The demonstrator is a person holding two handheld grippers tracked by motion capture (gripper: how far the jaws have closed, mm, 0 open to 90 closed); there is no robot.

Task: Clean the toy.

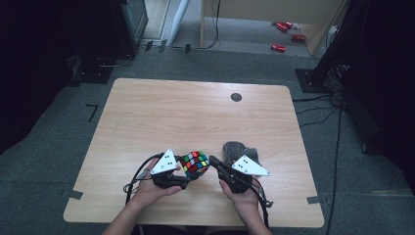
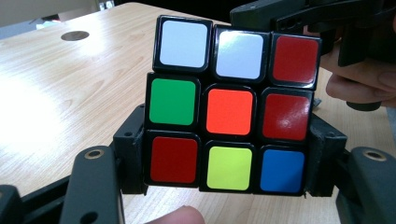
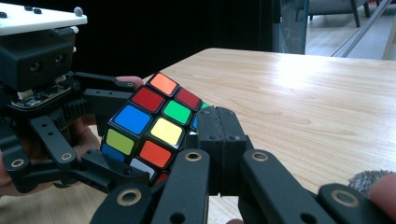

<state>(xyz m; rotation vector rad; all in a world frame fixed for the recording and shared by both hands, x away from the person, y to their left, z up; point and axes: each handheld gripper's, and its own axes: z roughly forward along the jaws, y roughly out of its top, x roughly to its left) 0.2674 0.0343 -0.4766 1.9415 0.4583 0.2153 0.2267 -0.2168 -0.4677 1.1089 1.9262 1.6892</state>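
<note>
Left claw (image 2: 229, 186) grips the puzzle cube (image 2: 231, 105) above the worktop (image 1: 161, 117); right claw (image 3: 219, 149), pressed shut, touches its right side.

Dim room, dark edges; bright glare on table (image 2: 42, 93); near jaws soft, slightly blurred; high view low-resolution.

One puzzle cube (image 1: 194, 163), one grey furry lump (image 1: 238, 151), two grippers, left (image 1: 182, 180), right (image 1: 213, 160), four red cans (image 1: 285, 34) on the floor.

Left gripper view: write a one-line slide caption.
Left gripper clamps a scrambled puzzle cube by its lower sides above the wooden table.
</note>
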